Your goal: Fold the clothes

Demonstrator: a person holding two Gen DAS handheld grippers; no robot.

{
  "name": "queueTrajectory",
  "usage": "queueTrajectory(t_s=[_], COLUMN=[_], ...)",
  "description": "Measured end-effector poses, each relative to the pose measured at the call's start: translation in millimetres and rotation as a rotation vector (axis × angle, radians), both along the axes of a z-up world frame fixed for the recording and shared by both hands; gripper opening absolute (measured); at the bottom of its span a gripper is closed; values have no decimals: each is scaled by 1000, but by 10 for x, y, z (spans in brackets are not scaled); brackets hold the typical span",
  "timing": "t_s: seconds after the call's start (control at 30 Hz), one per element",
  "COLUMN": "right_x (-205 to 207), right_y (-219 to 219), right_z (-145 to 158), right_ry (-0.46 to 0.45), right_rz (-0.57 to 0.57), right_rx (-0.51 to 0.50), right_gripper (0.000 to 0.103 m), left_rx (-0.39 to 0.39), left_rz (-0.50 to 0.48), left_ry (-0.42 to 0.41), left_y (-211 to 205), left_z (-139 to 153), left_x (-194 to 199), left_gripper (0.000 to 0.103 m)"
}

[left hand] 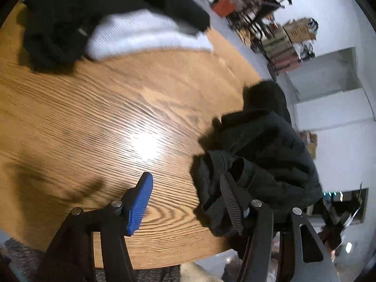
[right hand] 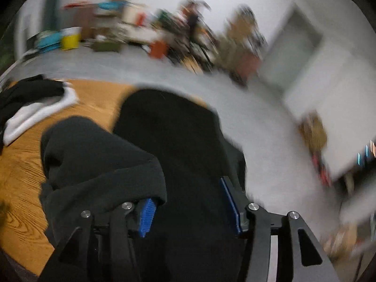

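Observation:
A black garment (left hand: 263,150) lies bunched at the right edge of the wooden table (left hand: 105,117). My left gripper (left hand: 185,197) is open above the table, its right finger touching the garment's near fold and its blue-padded left finger over bare wood. In the right wrist view the same black garment (right hand: 164,141) fills the centre, and my right gripper (right hand: 188,202) is open with the cloth bulging between its blue pads. A pile of black and white clothes (left hand: 112,21) sits at the table's far side; it also shows in the right wrist view (right hand: 30,103).
The table's round edge runs along the right and the bottom. Beyond it is a grey floor (right hand: 258,117) with boxes and clutter (left hand: 277,30) against a white wall. The right wrist view is blurred by motion.

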State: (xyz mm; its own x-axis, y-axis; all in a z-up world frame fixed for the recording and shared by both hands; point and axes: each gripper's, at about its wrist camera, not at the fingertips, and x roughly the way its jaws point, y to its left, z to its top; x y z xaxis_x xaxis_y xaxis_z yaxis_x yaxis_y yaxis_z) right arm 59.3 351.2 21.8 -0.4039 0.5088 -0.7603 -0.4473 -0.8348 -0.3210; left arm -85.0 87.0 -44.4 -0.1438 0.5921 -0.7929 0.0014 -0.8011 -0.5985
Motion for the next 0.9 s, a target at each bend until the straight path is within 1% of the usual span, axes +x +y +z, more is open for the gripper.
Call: queueTrajectory(t_s=[0.03,0.1,0.17,0.27,0.37,0.43,0.5,0.53,0.57,0.6,0.67,0.7,0.77,0.83,0.9], right_x=[151,485,726,959,964,838,673,591,506,432,320,281,184,64,-34], right_y=[68,144,115,-20,-289,-518,-741,-852,-973,-1092,-1343,-1442,-1646,-1795,-1885], right_z=[-29,-98,-183,-360,-614,-826,-1011,-1103,-1172,-1207,-1211,-1225,-1281,-1399,-1555], right_ry=[9,28,35,36,18,-23,-72,-96,-116,-126,-125,-120,-121,-147,-180], right_rz=[-21,-43,-24,4,94,175,229,256,287,320,410,455,536,576,583], right_rx=[-38,-124,-198,-283,-400,-481,-521,-540,-537,-504,-398,-364,-305,-259,-195], right_gripper=[57,59,65,65,65,63,63,60,58,57,58,59,66,67,62], left_rx=[3,-24,-27,-31,-36,-37,-27,-40,-53,-66,-90,-100,-92,-81,-58], left_rz=[-21,-62,-82,-111,-140,-158,-149,-149,-148,-146,-128,-118,-83,-58,-54], left_ry=[-18,-46,-57,-74,-91,-102,-115,-107,-99,-91,-86,-85,-94,-95,-92], left_y=[99,349,520,776,1031,1187,1150,1108,1066,1022,901,841,727,650,613], left_z=[-79,-222,-282,-372,-461,-515,-489,-473,-456,-442,-438,-436,-436,-428,-411], left_x=[-8,-53,-104,-181,-257,-306,-334,-341,-347,-356,-392,-412,-467,-501,-528], left_gripper=[61,61,61,61,61,61,61,61,61,61,61,61,61,61,61])
